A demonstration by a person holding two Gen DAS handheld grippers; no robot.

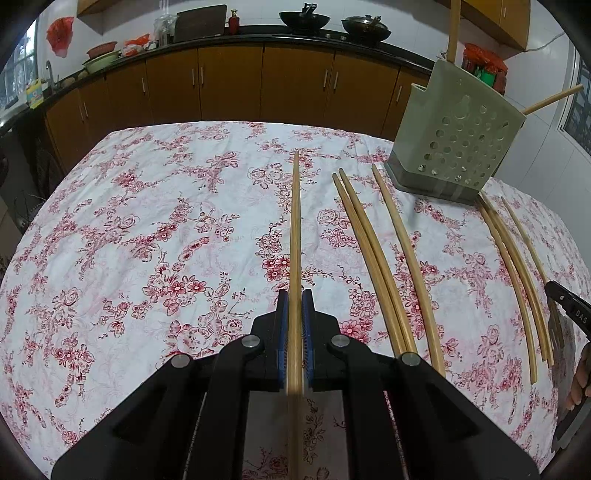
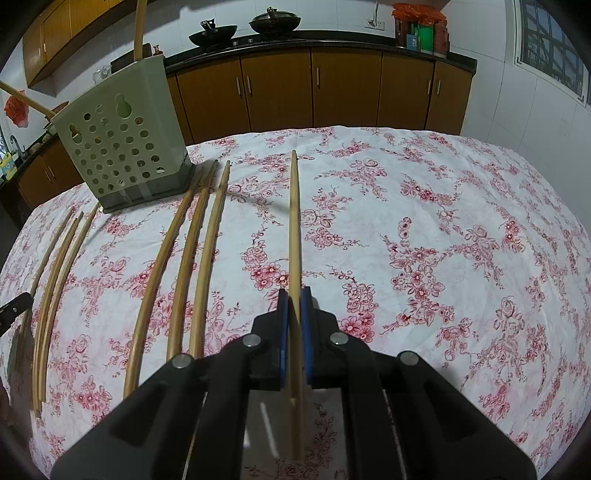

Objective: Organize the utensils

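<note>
Chopsticks in both hands, mid-sort. Left wrist view: my left gripper [image 1: 295, 310] is clamped on one long pale wooden chopstick [image 1: 294, 229], held over the red-flowered white tablecloth [image 1: 147, 221]; six loose chopsticks [image 1: 369, 240] lie to its right, before the sage-green perforated plastic holder [image 1: 458, 144].

Right wrist view: my right gripper [image 2: 294, 310] grips a second wooden chopstick [image 2: 294, 221], with the holder [image 2: 122, 144] far left. Next, I judge, each stick must be tipped upright and lowered into that holder.

You are looking at loose pale wooden chopsticks [image 1: 373, 258] lying flat in front of the perforated green holder [image 1: 456, 136], which is standing upright and already holding two sticks [image 1: 453, 29].
</note>
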